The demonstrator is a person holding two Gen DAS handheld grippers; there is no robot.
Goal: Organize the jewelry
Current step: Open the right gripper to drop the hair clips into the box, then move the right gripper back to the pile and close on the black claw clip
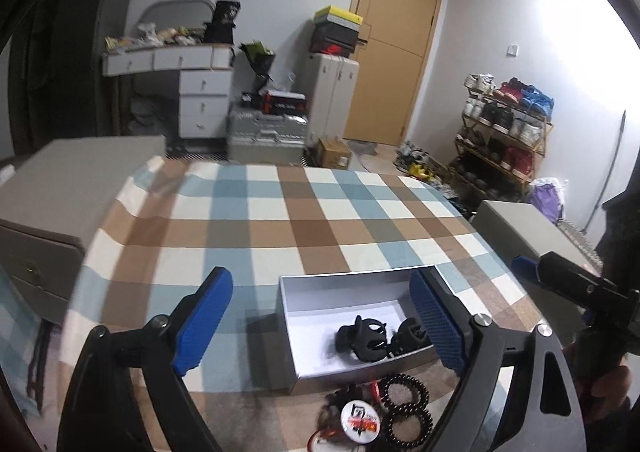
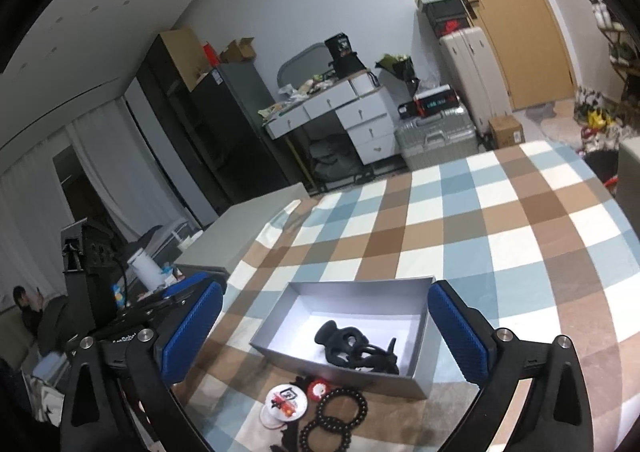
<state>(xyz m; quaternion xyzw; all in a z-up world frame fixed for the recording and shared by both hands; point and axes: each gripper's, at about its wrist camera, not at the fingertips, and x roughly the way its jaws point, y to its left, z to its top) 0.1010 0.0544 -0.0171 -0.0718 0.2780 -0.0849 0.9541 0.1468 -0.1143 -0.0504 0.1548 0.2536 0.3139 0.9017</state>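
Left wrist view: left gripper (image 1: 320, 326) fingers wide, nothing between the pads. Shallow grey cardboard box (image 1: 316, 284) sits on the checked blue-brown-white tablecloth table (image 1: 248, 219), just ahead and between the fingers. Two black plastic hair claw clips (image 1: 364, 336) lie inside it, likely already sorted. Black beaded bracelets (image 1: 406, 408) and round white pin badge (image 1: 360, 420) lie loose on the table in front of the box, below the fingers, probably next to go in.

Right wrist view: right gripper (image 2: 326, 336) fingers wide, empty. Box lies between and ahead of them; bracelets and badge nearer, low centre, apart from both pads.
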